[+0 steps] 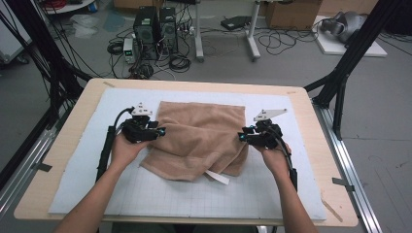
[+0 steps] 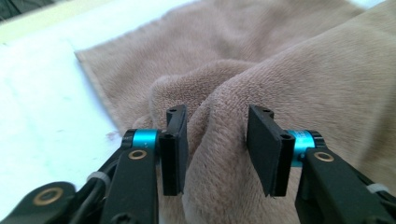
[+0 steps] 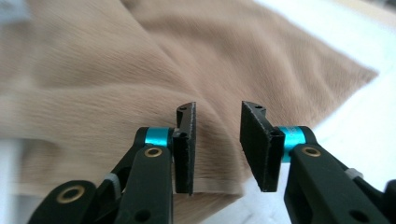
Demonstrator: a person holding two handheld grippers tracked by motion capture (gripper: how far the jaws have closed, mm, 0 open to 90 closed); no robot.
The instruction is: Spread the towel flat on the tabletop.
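At the near edge, 2 forearms reach in, each hand holding a gripper at opposite sides of a tan towel [image 1: 201,138] lying half-folded and rumpled on a white gridded mat [image 1: 160,194] over the wooden surface [image 1: 58,150]. The left gripper [image 2: 217,149] has its jaws apart around a raised fold, seemingly not pinching it; the right gripper [image 3: 217,147] has its jaws apart above the towel's corner edge, likely letting go after a fold. Beyond lie floor cables and computer towers [image 1: 155,31].

I'm in a lab: computer towers [image 1: 155,31] and tangled cables [image 1: 177,60] on the floor at twelve o'clock, black rig frame [image 1: 347,68] at two
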